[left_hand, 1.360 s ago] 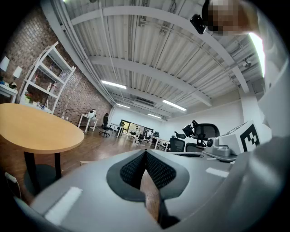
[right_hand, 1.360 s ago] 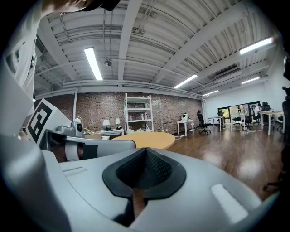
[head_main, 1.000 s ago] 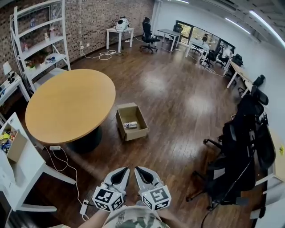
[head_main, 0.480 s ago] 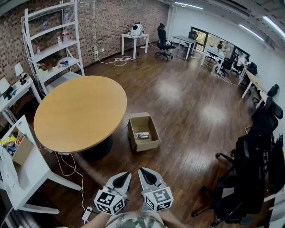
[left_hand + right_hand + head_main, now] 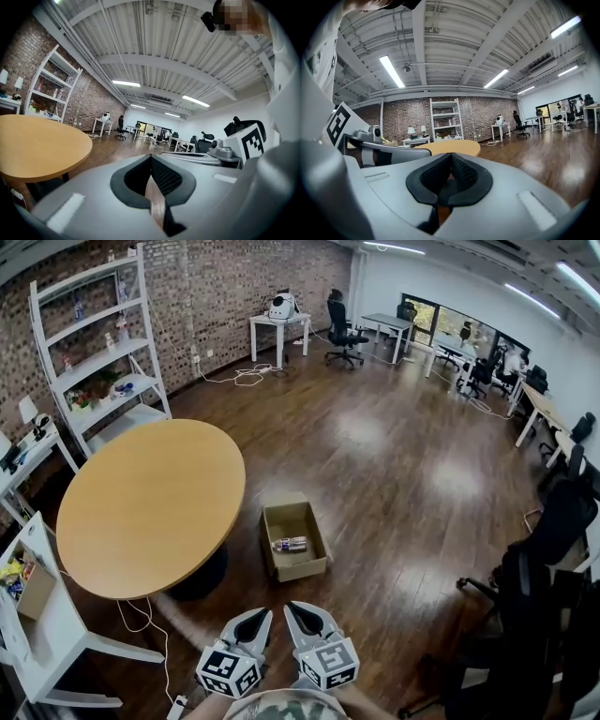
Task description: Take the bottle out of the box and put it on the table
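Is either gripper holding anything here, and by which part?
Nothing is held: the left gripper and the right gripper are shut and empty; the bottle lies in the box.

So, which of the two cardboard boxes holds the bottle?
The box on the floor beside the round table: the bottle lies inside it. The other box sits on the white table at far left.

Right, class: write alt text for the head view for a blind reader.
A clear plastic bottle lies on its side in an open brown cardboard box on the wood floor, beside a round light-wood table. At the bottom, the grey left gripper and right gripper are shut and empty.
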Demonstrator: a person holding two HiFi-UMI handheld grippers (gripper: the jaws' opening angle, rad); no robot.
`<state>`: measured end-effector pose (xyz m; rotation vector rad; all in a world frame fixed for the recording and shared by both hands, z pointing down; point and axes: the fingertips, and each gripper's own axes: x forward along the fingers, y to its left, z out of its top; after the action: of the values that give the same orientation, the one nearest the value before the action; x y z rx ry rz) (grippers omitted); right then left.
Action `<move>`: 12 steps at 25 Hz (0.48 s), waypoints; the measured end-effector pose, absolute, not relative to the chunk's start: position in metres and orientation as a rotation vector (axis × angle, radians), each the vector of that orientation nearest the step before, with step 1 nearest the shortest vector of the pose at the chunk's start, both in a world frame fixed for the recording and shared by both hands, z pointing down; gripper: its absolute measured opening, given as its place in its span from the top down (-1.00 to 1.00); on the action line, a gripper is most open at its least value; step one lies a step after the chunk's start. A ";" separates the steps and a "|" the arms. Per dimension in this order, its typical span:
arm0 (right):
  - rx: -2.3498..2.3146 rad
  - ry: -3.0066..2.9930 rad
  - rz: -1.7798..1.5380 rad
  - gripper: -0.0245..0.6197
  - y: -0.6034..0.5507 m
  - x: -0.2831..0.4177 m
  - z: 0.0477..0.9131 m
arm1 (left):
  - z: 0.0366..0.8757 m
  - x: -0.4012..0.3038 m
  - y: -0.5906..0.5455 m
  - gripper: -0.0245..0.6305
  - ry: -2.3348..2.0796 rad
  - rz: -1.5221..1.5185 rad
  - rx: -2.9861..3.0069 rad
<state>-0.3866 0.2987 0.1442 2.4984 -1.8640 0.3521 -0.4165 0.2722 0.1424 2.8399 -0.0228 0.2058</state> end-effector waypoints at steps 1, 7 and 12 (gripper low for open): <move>2.500 -1.866 0.353 0.92 0.301 -0.375 0.144 | 0.143 -0.404 0.274 0.93 -0.026 0.212 2.837; 2.561 -1.859 0.340 0.92 0.321 -0.300 0.136 | 0.143 -0.330 0.291 0.93 -0.004 0.232 2.841; 2.563 -1.878 0.332 0.92 0.327 -0.263 0.135 | 0.142 -0.287 0.296 0.93 0.002 0.248 2.865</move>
<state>-0.2631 0.3265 0.1347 2.5632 -1.8783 0.3324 -0.2867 0.2963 0.1422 2.8645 0.0019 0.2484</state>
